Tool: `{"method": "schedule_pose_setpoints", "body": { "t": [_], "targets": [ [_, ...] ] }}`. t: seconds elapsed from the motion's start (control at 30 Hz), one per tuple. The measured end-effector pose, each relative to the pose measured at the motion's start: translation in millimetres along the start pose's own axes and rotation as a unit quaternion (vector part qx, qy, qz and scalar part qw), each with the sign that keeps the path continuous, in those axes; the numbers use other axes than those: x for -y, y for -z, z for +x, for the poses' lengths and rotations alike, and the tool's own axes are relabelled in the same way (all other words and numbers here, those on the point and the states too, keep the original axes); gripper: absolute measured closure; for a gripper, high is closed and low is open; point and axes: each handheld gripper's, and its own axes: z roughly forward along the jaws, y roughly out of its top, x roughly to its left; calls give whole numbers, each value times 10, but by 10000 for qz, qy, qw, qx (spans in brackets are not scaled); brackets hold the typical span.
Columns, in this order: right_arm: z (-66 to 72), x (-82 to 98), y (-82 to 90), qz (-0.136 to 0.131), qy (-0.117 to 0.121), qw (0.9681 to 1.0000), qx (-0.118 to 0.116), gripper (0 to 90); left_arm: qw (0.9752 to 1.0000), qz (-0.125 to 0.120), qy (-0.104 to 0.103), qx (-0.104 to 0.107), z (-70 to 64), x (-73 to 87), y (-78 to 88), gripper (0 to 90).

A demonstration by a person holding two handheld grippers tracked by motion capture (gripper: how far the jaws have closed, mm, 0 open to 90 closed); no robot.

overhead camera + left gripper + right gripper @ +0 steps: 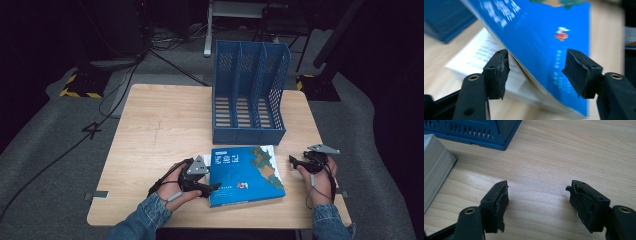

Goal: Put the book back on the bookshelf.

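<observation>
Left hand-held gripper gapes at the blue book's lifted cover; right hand-held gripper — at 3 o'clock — spread, empty.

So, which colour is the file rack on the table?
Blue: the file rack shows best in the high view.

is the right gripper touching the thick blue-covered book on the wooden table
Apart. In the right gripper view, the open right gripper has bare wooden table between it and the blue-covered book.
</observation>
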Motion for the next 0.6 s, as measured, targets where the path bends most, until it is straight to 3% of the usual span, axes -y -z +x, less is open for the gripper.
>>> {"method": "schedule_pose_setpoints", "body": {
  "t": [0.07,0.1,0.2,0.3,0.4,0.43,0.5,0.6],
  "targets": [
    [0,0,0,-6,14,10000,-3,318,9994,317,-6,165,6,51,-76,388],
    [2,0,1,1,7,10000,-5,318,9981,558,16,259,13,79,-118,440],
    [3,1,2,5,18,10000,-22,318,9981,538,103,294,26,80,-127,489],
    [29,11,15,-4,61,10000,-74,342,9955,565,415,631,72,68,-130,631],
    [76,24,45,10,103,9998,-140,393,9947,543,537,694,86,34,-110,725],
    [102,15,75,17,107,9996,-261,399,9940,547,601,729,93,17,-98,750],
    [177,-25,159,-221,176,9990,-355,365,9924,598,680,833,104,-14,-81,784],
    [345,-149,383,-562,488,9965,-387,315,9894,676,887,929,122,-54,-71,816]
  ]
}}
